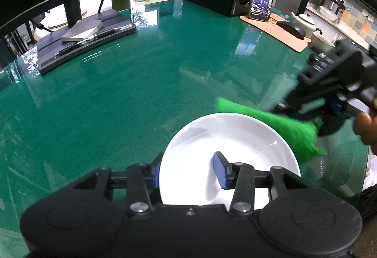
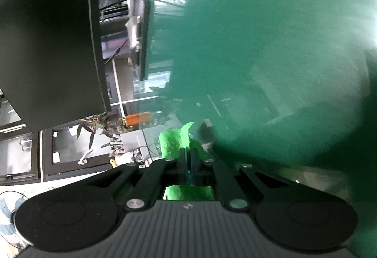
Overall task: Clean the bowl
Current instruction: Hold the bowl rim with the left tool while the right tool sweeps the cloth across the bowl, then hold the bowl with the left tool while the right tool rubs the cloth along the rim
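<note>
Green glass tabletop fills both views. I see my left gripper with jaws apart, straddling the near rim of the white bowl, one pad inside, one outside, neither pressing. My right gripper is clamped tight on the green cloth, which hangs over the bowl's far right rim.

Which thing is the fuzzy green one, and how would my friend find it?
Start at the big green table and find the white bowl near its front edge. Over the bowl's far right rim hangs the green cloth, pinched in the right gripper. It is the only bright, fuzzy, floppy thing there.
</note>
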